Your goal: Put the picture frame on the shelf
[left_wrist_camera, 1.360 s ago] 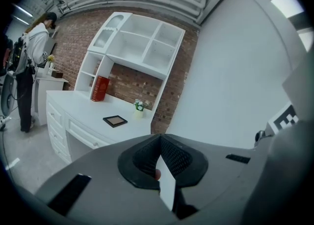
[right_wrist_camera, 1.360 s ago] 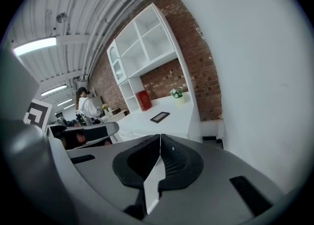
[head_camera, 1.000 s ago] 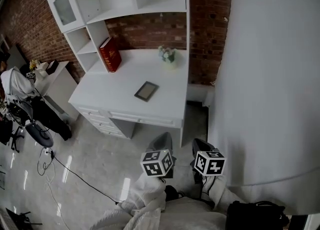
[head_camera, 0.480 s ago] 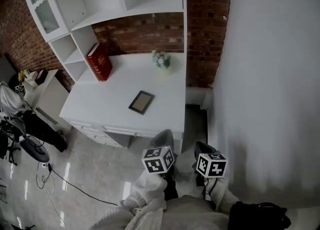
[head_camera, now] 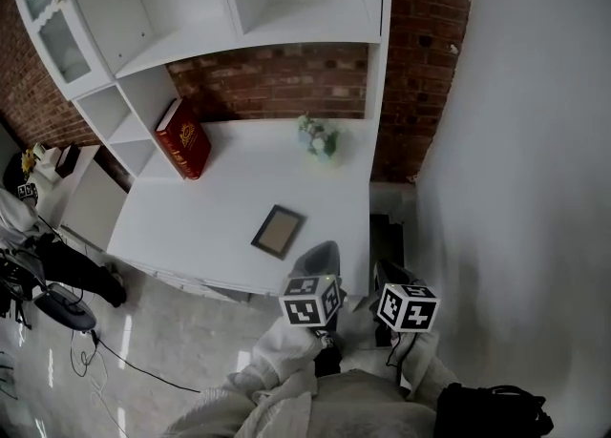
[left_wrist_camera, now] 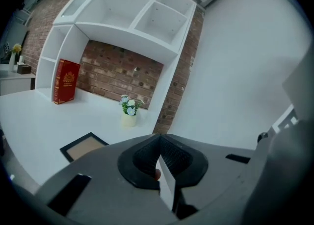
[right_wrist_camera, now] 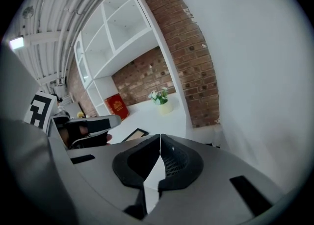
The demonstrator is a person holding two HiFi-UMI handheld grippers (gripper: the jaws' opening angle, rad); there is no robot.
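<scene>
The dark picture frame (head_camera: 278, 232) lies flat on the white desk (head_camera: 200, 221), near its front edge; it also shows in the left gripper view (left_wrist_camera: 83, 146) and the right gripper view (right_wrist_camera: 135, 134). The white shelf unit (head_camera: 239, 16) rises above the desk against the brick wall. My left gripper (head_camera: 320, 257) hangs just off the desk's front right corner, jaws shut with nothing in them (left_wrist_camera: 159, 156). My right gripper (head_camera: 387, 279) is beside it, over the floor gap, jaws shut and empty (right_wrist_camera: 160, 146).
A red book (head_camera: 182, 138) leans in the lower left shelf bay. A small pot of flowers (head_camera: 319, 138) stands at the desk's back right. A white wall (head_camera: 535, 169) closes the right side. Chairs and cables (head_camera: 57, 302) lie at the far left.
The view has closed in on the desk: the frame and desk sit lower and nearer to both grippers. Both grippers stay shut.
</scene>
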